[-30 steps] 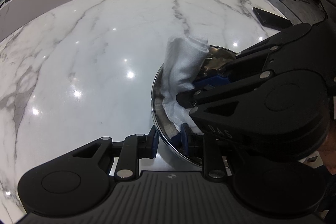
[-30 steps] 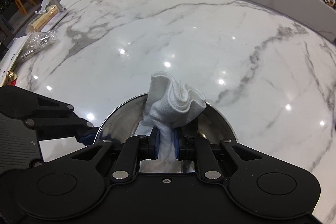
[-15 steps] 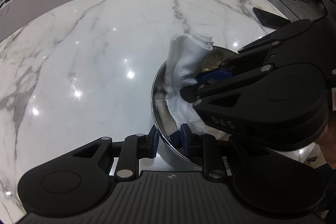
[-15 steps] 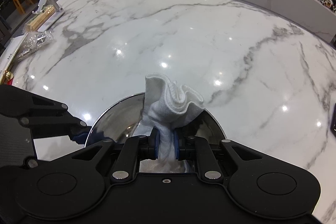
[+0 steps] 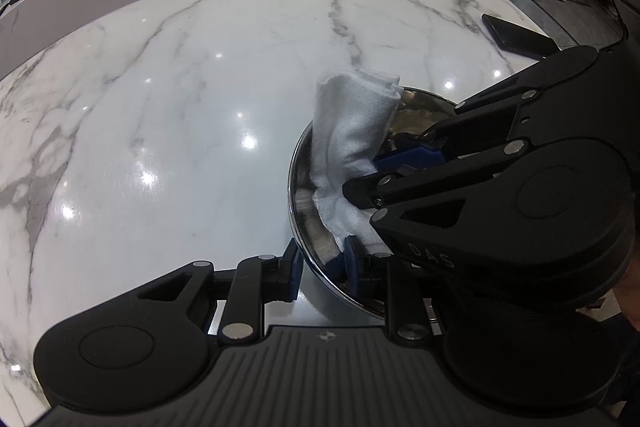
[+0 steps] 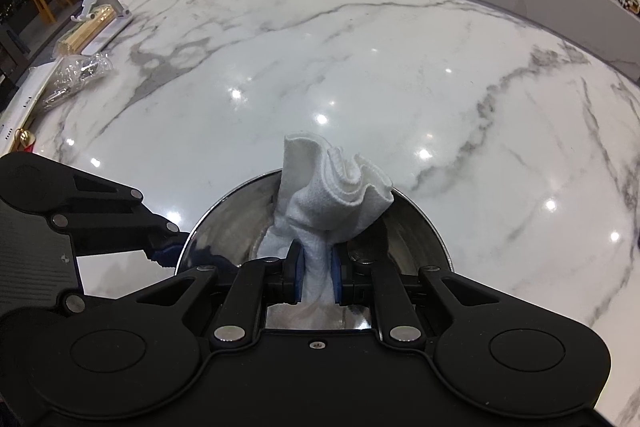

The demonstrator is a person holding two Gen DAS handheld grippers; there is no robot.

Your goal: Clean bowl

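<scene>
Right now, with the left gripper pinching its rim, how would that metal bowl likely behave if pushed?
The bowl looks thin and shiny, so probably light and prone to slide on the glossy marble countertop. Its rounded wall suggests it could tip without the left gripper.

black phone (image 5: 518, 37) on marble counter (image 5: 200, 87); plastic bag (image 6: 76, 75).

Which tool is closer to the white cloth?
The right tool: it pinches the white cloth inside the metal bowl. The left tool clamps the bowl's rim beside the cloth.

Shiny metal bowl (image 6: 420, 227), fluffy white cloth (image 6: 332, 195), glossy veined marble table (image 6: 360, 75)
</scene>
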